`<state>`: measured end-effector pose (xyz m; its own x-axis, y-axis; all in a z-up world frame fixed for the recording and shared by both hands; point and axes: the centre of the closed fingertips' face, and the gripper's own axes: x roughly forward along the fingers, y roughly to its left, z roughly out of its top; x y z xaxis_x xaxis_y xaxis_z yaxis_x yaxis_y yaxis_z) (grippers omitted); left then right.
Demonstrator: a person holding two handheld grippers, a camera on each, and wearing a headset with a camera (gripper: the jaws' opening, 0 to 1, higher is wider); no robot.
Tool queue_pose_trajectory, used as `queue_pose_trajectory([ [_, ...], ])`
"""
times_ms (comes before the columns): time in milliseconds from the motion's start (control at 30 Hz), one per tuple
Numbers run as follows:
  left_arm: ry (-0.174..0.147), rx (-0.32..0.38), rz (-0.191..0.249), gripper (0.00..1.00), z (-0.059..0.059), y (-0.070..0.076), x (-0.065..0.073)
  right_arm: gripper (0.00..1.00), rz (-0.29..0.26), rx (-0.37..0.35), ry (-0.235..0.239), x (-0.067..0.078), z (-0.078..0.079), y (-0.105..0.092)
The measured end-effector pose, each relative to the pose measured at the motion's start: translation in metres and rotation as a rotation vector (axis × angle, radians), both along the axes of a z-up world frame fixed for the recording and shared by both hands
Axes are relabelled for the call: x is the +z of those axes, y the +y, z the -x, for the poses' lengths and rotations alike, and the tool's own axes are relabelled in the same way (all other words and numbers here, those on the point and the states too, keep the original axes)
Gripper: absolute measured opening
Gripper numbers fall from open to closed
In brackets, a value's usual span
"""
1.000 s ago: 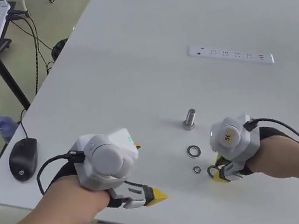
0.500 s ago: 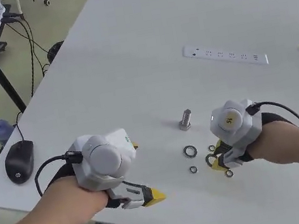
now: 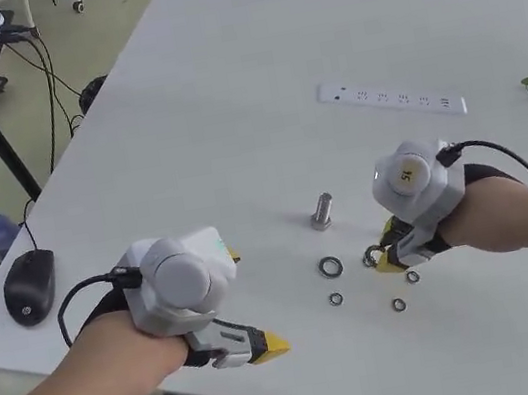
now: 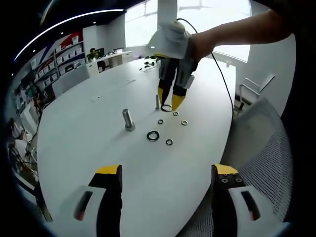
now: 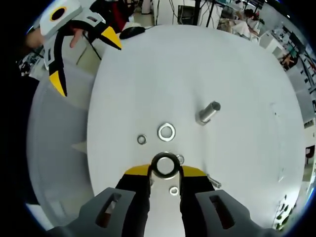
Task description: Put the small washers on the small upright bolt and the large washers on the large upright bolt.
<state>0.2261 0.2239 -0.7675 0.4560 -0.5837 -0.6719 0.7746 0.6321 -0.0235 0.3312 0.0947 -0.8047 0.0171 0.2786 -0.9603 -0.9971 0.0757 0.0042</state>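
SORTING BARELY BEGUN: The large bolt (image 3: pixel 322 210) stands upright and bare on the white surface (image 3: pixel 229 112), with no washer threaded on it. What appears to be the small bolt (image 4: pixel 157 100), a slim upright pin in the left gripper view, looks bare too, though it is too small to be sure. The right hand-held gripper (image 5: pixel 165 173) pinches one large washer (image 5: pixel 165 164) by its rim between its yellow tips, low over the surface and just beside that pin. A second large washer (image 3: pixel 331 267) lies flat between this gripper and the large bolt. Several small washers (image 3: pixel 336 299) lie loose nearby, two of them just beside the gripper's tips. The pinched washer is near the large bolt but off to one side, not above its head. By the look of it, it must be lifted and carried over the loose large washer before it can drop on. The left hand-held gripper (image 4: pixel 166 170) hovers at the near edge of the surface, jaws spread wide and holding nothing, well apart from the bolts. Every washer remains to be placed.
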Motion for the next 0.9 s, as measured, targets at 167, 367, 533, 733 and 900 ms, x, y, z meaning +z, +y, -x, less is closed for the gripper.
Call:
queue_pose_trajectory([
  [167, -0.007, 0.008, -0.002, 0.78, -0.001, 0.001, 0.001, 0.21, 0.000, 0.001, -0.008, 0.007, -0.011, 0.004],
  [367, 0.007, 0.026, 0.011, 0.81, 0.000, 0.003, -0.002, 0.21, 0.002, 0.006, -0.015, 0.015, -0.026, 0.011],
  [533, 0.013, 0.050, 0.029, 0.84, 0.000, 0.005, -0.004, 0.21, 0.002, 0.016, -0.025, 0.019, -0.036, 0.022],
  [733, 0.021, 0.061, 0.038, 0.87, -0.001, 0.007, -0.006, 0.21, -0.010, 0.008, -0.027, 0.025, -0.040, 0.035],
  [900, 0.017, 0.071, 0.051, 0.88, -0.006, 0.010, -0.004, 0.21, -0.013, 0.006, -0.034, 0.026, -0.045, 0.043],
])
